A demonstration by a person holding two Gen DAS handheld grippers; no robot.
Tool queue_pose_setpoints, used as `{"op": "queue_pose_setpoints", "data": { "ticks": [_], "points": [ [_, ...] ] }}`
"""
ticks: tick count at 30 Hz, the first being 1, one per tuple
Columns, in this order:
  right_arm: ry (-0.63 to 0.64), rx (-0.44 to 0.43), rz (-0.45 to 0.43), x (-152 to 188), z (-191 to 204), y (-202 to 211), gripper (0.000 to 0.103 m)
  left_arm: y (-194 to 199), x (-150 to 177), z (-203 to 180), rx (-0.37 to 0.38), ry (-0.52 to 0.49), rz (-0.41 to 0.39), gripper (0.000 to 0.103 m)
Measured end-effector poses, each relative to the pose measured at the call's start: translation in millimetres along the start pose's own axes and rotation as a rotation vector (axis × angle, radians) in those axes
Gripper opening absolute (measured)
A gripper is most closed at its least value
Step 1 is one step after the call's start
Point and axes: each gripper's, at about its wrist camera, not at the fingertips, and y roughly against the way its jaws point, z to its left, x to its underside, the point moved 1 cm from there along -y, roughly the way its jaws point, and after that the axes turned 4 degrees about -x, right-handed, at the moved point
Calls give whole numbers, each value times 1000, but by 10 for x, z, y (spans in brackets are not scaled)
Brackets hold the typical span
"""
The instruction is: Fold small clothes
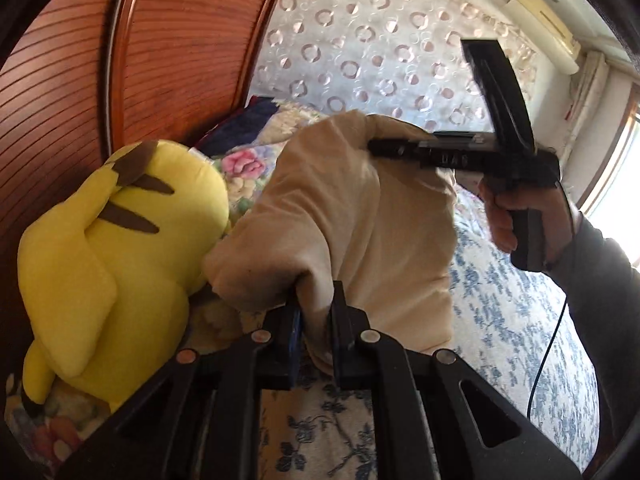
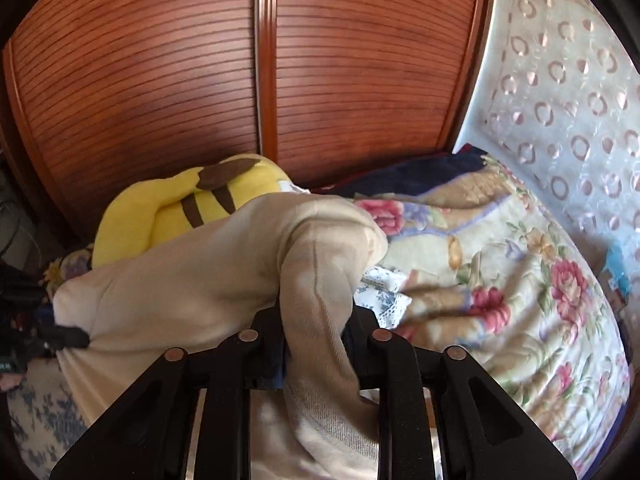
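A beige garment (image 1: 340, 208) hangs bunched above the bed, held up at two places. In the left wrist view my left gripper (image 1: 316, 312) is shut on its lower edge, with cloth pinched between the two fingers. My right gripper (image 1: 372, 146) holds the garment's upper corner from the right, carried by a person's hand (image 1: 520, 216). In the right wrist view the garment (image 2: 192, 280) runs as a thick fold between the fingers of my right gripper (image 2: 316, 328), which press on it. My left gripper (image 2: 76, 338) shows dark at the cloth's left end.
A yellow plush toy (image 1: 104, 248) lies against the slatted wooden wardrobe (image 1: 160, 60), just left of the garment. Under the garment is a blue-flowered bedspread (image 1: 512, 320), and a flowered quilt (image 2: 500, 280) covers the bed to the right. A patterned curtain (image 1: 380, 40) hangs behind.
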Motion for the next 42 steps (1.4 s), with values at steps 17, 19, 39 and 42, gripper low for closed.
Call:
{"op": "queue_pose_setpoints", "data": {
  "ticks": [17, 19, 39, 42],
  "points": [
    [-293, 193, -192, 658, 88, 1141, 43, 606, 9, -256, -77, -210, -103, 61],
    [-323, 207, -222, 829, 213, 1386, 43, 725, 25, -418, -66, -254, -128, 65],
    [-555, 573, -404, 2520, 1562, 3601, 80, 1567, 430, -1875, 100, -407, -259, 67],
    [-579, 646, -447, 2655, 1714, 3911, 81, 1707, 454, -2008, 111, -421, -283, 68]
  ]
}}
